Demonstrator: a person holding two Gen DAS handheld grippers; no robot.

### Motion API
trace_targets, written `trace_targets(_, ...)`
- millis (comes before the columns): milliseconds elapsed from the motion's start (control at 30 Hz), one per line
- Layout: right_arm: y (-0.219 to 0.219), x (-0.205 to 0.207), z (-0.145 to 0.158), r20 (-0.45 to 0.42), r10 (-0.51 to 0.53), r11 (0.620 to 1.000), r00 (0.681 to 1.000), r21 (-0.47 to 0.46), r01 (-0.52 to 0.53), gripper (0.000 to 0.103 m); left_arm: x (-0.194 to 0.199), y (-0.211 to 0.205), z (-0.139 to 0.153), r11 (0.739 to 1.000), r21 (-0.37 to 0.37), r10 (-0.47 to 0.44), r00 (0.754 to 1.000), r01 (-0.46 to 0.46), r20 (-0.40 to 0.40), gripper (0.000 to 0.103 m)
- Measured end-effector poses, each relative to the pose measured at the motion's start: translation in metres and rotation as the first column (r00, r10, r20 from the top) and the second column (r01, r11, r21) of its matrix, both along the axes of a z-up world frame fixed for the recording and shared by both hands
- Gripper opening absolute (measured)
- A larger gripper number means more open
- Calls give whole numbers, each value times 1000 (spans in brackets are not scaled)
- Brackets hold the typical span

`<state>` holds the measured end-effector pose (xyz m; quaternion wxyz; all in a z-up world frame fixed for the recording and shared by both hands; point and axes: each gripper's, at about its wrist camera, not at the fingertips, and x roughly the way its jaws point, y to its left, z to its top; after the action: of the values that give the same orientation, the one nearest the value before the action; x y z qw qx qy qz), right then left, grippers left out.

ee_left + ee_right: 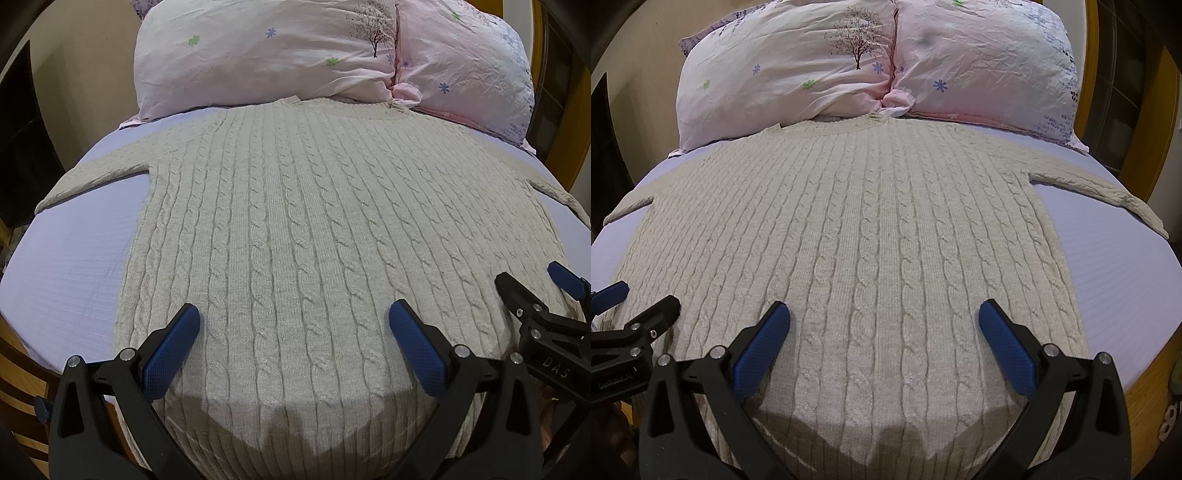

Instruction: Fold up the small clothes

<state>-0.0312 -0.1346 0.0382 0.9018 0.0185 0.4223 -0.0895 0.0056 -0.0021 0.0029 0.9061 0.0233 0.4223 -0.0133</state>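
Observation:
A cream cable-knit sweater (295, 221) lies flat on the bed, neck toward the pillows, both sleeves spread out to the sides; it also shows in the right wrist view (871, 236). My left gripper (294, 314) is open and empty, hovering over the sweater's lower left part. My right gripper (884, 314) is open and empty over the lower right part. The right gripper shows at the right edge of the left wrist view (532, 284), and the left gripper at the left edge of the right wrist view (642, 295).
The bed has a lilac sheet (74, 258) and a wooden frame (1145, 398). Two pink flowered pillows (258, 55) (990, 62) lie against the sweater's neck at the far end. Dark furniture (22, 147) stands to the left.

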Motion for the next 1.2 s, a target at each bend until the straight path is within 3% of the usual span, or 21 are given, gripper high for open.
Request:
trace_targets(133,-6,-7,1,48,103,995,994,6,-104,101,-13,1,-5,1000,4,-17,995,17,98,102)
trace_targets(200,-37,-5,18,63,102,983,993,149,-111,101,-14,2,-5,999,4,-32,993,32,111,102)
trace_targets(267,-81,-10,40,140,10,959,990,279,-49,101,-11,8,-2,998,-22,-62,993,65,101,102)
trace_targets(300,-120,-13,55,184,-94,935,978,353,24,101,-9,12,2,996,-43,-68,992,73,107,102)
trace_targets(367,-175,-12,68,183,-246,889,952,434,146,101,-7,29,14,991,-99,-70,983,88,169,102)
trace_targets(400,-204,-11,71,170,-314,858,934,472,202,101,-7,34,19,989,-114,-75,979,98,190,102)
trace_targets(467,-275,-4,69,115,-474,769,873,537,347,89,2,52,31,977,-164,-96,966,138,242,102)
trace_targets(533,-329,3,57,23,-587,662,810,590,463,70,12,70,39,967,-207,-86,958,146,273,102)
trace_targets(600,-373,10,41,-64,-660,559,749,624,546,64,26,94,45,954,-269,-54,957,135,286,102)
trace_targets(700,-411,9,22,-133,-737,449,663,636,627,61,42,124,48,945,-319,16,961,76,275,102)
trace_targets(800,-436,7,15,-116,-791,377,601,681,628,49,63,166,44,932,-359,136,967,-50,217,102)
trace_targets(867,-448,7,10,-101,-816,358,569,685,635,42,72,190,39,912,-389,209,963,-129,173,102)
trace_targets(933,-467,12,5,-101,-833,343,543,676,652,11,78,215,35,878,-436,277,952,-197,129,102)
trace_targets(1000,-471,18,8,-85,-833,367,546,655,661,9,83,245,31,823,-495,365,927,-277,87,102)
trace_targets(1033,-459,27,23,-23,-826,442,564,595,672,8,84,255,29,800,-516,395,916,-307,67,102)
trace_targets(1067,-441,36,41,57,-796,535,602,531,657,8,86,267,27,771,-541,426,903,-335,47,102)
trace_targets(1100,-411,53,67,164,-723,661,671,445,604,8,87,279,26,744,-561,456,890,-362,30,102)
trace_targets(1200,-335,92,113,300,-510,848,806,333,413,7,91,301,24,703,-574,515,857,-421,2,102)
